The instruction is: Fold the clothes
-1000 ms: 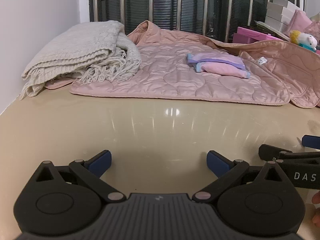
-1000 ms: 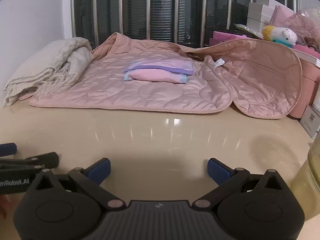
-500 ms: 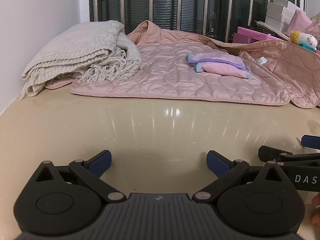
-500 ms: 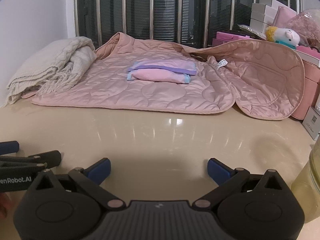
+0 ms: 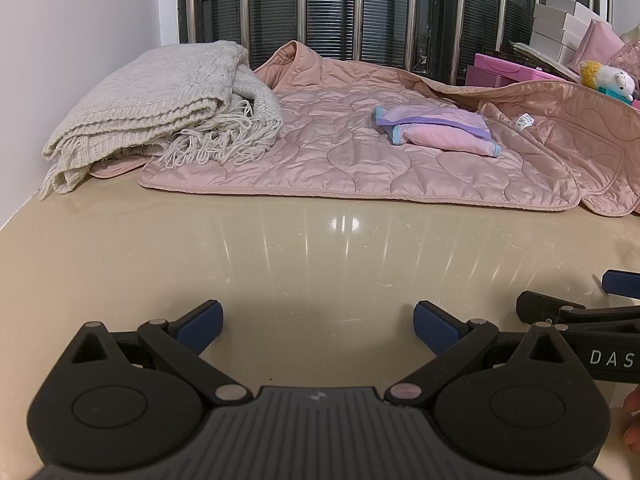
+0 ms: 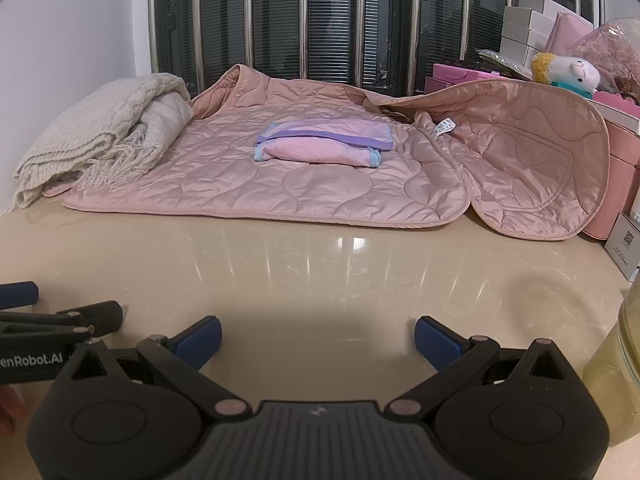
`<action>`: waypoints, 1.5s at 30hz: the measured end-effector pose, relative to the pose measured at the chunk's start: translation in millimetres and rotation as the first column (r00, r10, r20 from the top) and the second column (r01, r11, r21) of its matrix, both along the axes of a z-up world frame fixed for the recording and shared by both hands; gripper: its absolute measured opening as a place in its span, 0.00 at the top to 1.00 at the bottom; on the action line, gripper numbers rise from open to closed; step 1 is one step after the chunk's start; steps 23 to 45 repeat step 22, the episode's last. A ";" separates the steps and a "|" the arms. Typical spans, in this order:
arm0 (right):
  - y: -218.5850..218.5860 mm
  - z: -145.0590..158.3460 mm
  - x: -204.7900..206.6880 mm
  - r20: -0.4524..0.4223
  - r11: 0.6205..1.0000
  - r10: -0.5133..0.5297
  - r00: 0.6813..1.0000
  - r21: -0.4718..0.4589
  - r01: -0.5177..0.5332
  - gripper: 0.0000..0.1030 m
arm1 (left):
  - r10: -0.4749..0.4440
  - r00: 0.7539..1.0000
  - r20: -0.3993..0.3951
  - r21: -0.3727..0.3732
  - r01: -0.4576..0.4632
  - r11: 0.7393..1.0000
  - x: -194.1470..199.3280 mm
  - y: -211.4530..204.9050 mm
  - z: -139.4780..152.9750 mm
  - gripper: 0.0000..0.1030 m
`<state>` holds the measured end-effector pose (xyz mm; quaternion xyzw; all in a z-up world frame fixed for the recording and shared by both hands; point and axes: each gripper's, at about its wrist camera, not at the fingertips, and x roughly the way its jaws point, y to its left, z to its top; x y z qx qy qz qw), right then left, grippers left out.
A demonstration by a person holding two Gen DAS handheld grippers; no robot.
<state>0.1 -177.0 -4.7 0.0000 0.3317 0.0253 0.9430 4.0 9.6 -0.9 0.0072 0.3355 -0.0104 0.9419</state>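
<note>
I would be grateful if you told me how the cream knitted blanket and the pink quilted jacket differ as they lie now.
The cream knitted blanket is folded into a thick stack; the pink quilted jacket lies spread open and mostly flat. The blanket is matte, chunky knit with a fringe; the jacket is smooth and shiny. The jacket bears a small folded pink garment; nothing lies on the blanket. Both rest on the beige table.

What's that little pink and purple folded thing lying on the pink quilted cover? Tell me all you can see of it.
The small folded pink garment looks like soft dotted fabric, trimmed with a purple band on top and light blue edging at its ends. It lies flat, folded into a neat oblong, near the middle of the pink quilted cover, touching nothing else. Both grippers are far from it.
</note>
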 end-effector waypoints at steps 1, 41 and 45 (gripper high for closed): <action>0.1 0.0 0.0 0.000 1.000 0.000 1.000 0.000 0.000 0.00 | 0.000 1.000 0.000 0.000 0.000 1.000 0.0 -0.1 0.0 0.01; 0.3 0.0 0.0 0.000 1.000 0.000 1.000 0.000 0.000 0.00 | -0.003 1.000 0.000 0.001 0.003 1.000 0.3 0.0 0.4 0.00; 0.3 0.0 0.0 0.000 1.000 0.000 1.000 0.000 0.000 0.00 | -0.003 1.000 0.000 0.001 0.003 1.000 0.3 0.0 0.4 0.00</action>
